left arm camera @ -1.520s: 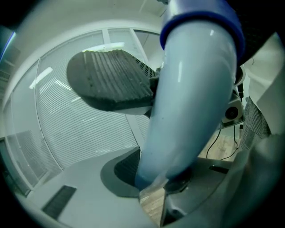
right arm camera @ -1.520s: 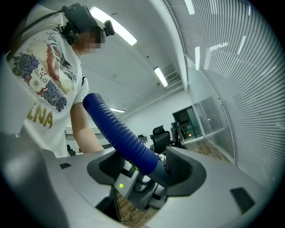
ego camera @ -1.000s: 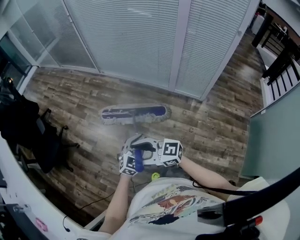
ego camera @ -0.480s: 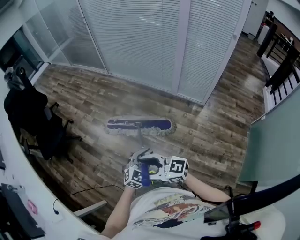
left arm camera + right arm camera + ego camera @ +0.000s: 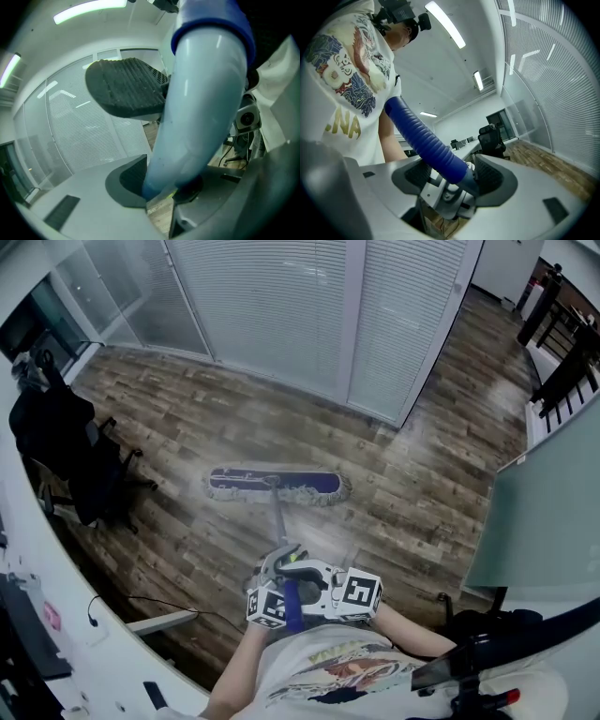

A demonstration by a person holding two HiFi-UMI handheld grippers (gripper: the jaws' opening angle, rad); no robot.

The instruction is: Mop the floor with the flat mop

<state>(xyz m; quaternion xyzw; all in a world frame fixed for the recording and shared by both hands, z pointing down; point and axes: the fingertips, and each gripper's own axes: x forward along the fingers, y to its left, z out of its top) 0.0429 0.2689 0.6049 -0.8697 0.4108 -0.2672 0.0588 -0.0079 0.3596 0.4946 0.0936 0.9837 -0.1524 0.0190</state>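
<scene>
- The flat mop (image 5: 277, 486) lies on the wood floor (image 5: 412, 484) out in front of the person, partway to the wall of white blinds (image 5: 281, 306).
- Its head stretches left to right, roughly parallel to the blinds. The handle (image 5: 278, 526) runs from the middle of the head straight back to the person's chest, at a right angle to the head.
- The left gripper (image 5: 150, 136) is clamped on the pale pole, one ribbed pad above it and one below.
- The right gripper (image 5: 457, 176) is closed round the blue ribbed grip (image 5: 422, 136), a pad on each side.
- From above, the two grippers crowd together and cover the handle's top end.
- The mop's fringe is soft and blurred.
- Off to the left, a dark office chair (image 5: 70, 451) has something black over it that I can't identify.
</scene>
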